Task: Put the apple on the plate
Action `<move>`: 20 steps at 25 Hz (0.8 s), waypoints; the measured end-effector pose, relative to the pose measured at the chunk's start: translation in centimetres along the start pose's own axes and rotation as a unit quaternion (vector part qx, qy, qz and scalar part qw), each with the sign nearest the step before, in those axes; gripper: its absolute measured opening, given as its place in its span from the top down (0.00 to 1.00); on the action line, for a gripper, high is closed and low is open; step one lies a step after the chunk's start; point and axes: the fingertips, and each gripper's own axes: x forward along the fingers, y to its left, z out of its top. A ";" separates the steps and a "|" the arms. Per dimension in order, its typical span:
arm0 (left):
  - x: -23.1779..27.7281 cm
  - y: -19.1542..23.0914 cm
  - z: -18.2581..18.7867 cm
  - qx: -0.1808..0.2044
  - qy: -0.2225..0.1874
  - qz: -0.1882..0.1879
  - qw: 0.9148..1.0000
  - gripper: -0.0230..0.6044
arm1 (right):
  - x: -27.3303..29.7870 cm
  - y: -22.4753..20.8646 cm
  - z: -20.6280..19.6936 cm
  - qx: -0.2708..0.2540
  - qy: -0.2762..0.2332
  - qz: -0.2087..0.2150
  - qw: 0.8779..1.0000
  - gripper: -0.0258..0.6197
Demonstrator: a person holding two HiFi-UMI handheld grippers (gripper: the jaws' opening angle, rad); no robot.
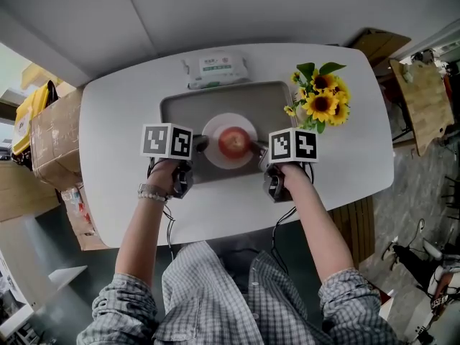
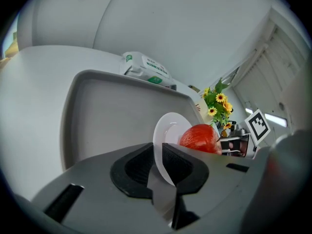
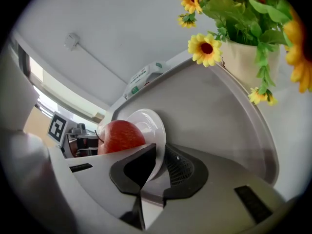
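A red apple (image 1: 233, 142) sits on a small white plate (image 1: 215, 129) over the grey tray (image 1: 180, 106) in the head view. My left gripper (image 1: 201, 144) is shut on the plate's left rim, and my right gripper (image 1: 257, 147) is shut on its right rim. In the left gripper view the plate's edge (image 2: 163, 130) is pinched between the dark pads of the left gripper (image 2: 157, 152), with the apple (image 2: 199, 138) just beyond. In the right gripper view the plate (image 3: 148, 123) stands between the jaws of the right gripper (image 3: 160, 155), the apple (image 3: 119, 136) on its left.
A pot of sunflowers (image 1: 321, 100) stands at the tray's right end. A pack of wipes (image 1: 215, 70) lies behind the tray. The white table (image 1: 115, 121) has a cardboard box (image 1: 54, 135) off its left side and a wooden chair at the far right.
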 end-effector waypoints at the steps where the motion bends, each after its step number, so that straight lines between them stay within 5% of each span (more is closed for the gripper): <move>1: 0.0 0.0 0.1 -0.008 -0.003 -0.003 1.000 0.89 | 0.0 0.0 0.2 -0.002 -0.002 -0.001 1.000 0.88; 11: -2.2 1.1 1.5 -0.030 -0.048 0.004 0.998 0.87 | -0.9 -0.4 1.8 -0.015 -0.047 -0.011 0.999 0.88; 20: -6.6 0.1 2.1 0.029 -0.130 0.009 0.991 0.94 | -5.7 -0.6 3.2 -0.073 -0.184 -0.072 0.978 0.91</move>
